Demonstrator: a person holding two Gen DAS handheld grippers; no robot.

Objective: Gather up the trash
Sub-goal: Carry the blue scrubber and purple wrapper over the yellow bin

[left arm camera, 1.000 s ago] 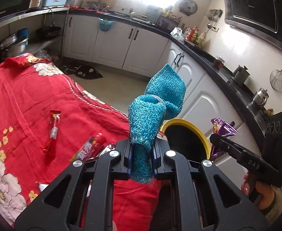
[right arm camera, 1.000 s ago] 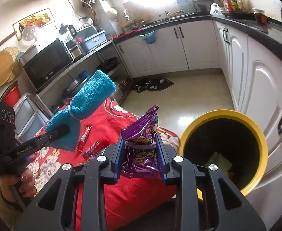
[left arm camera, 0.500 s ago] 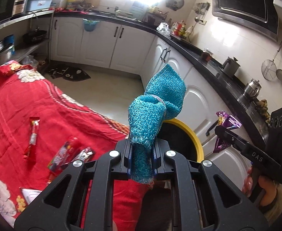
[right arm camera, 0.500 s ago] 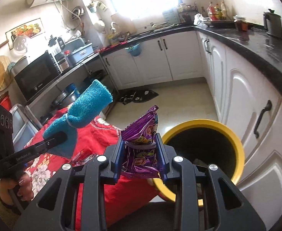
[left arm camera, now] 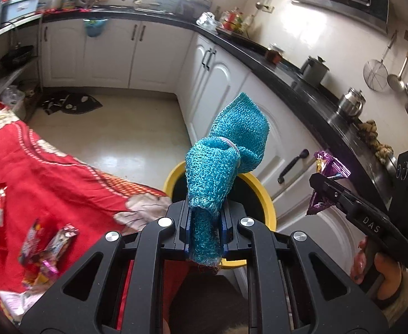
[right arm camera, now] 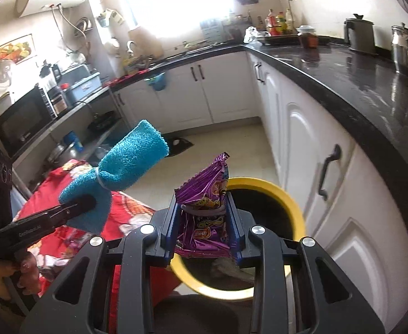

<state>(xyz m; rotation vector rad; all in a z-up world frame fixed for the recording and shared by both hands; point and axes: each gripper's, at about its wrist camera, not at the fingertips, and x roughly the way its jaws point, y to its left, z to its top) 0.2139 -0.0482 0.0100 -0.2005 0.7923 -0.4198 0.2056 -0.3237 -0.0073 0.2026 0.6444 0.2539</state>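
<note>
Our right tool (right arm camera: 202,222), clamped on the purple wrapper (right arm camera: 204,211), has swung from beside the red worktop (left arm camera: 37,172) to just over the yellow bin (right arm camera: 292,211), while our left tool (left arm camera: 205,229) grips the blue cloth (left arm camera: 223,156), so we judge a drop is next.

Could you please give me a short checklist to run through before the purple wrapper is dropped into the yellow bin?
1. Right gripper shut on the purple wrapper: ok.
2. Yellow bin mouth open, no lid: ok.
3. Wrapper squarely over the bin opening: cannot tell; it appears at the near rim.
4. Left gripper shut on the blue cloth: ok.
5. Cloth clear of the drop path: cannot tell.
6. Wrappers left on the red tablecloth: not ok.
</note>
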